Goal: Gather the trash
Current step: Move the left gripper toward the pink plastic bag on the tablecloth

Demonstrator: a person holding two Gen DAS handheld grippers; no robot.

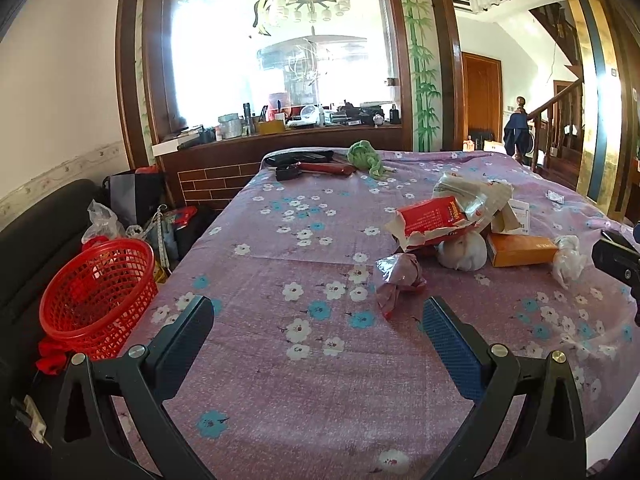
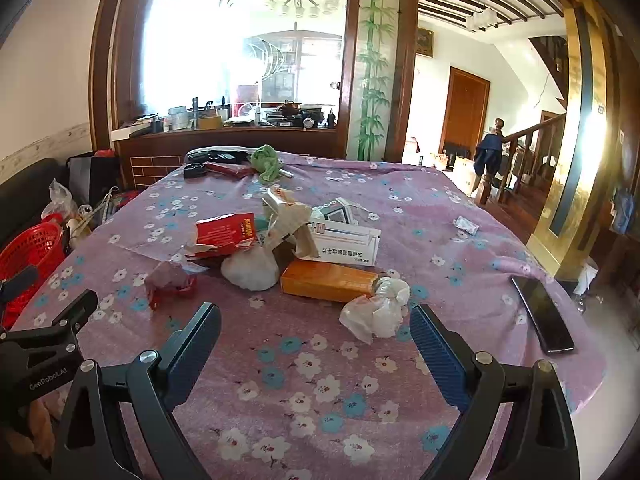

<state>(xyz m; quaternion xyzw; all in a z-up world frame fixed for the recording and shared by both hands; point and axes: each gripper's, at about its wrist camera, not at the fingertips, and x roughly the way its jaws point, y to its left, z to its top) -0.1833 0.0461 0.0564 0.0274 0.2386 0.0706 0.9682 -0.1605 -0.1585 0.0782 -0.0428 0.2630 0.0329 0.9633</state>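
A pile of trash lies on the table with the purple flowered cloth [image 1: 280, 360]: a torn red box [image 1: 432, 218], an orange box [image 1: 520, 250], a white wad [image 1: 464, 254], a pink crumpled bag [image 1: 398, 276] and a clear crumpled bag [image 1: 566, 260]. In the right wrist view the same show: red box [image 2: 226, 234], orange box [image 2: 326, 280], white wad [image 2: 250, 268], pink bag [image 2: 170, 278], clear bag [image 2: 376, 310], and a white carton [image 2: 348, 244]. My left gripper [image 1: 318, 320] is open and empty, short of the pink bag. My right gripper [image 2: 316, 326] is open and empty, the clear bag near its right finger.
A red mesh basket [image 1: 96, 292] stands beside the table's left edge, also in the right wrist view [image 2: 28, 256]. A black phone [image 2: 542, 314] lies near the right edge. A green cloth [image 1: 364, 156] and dark items lie at the far edge. A small wrapper [image 2: 466, 224] lies right.
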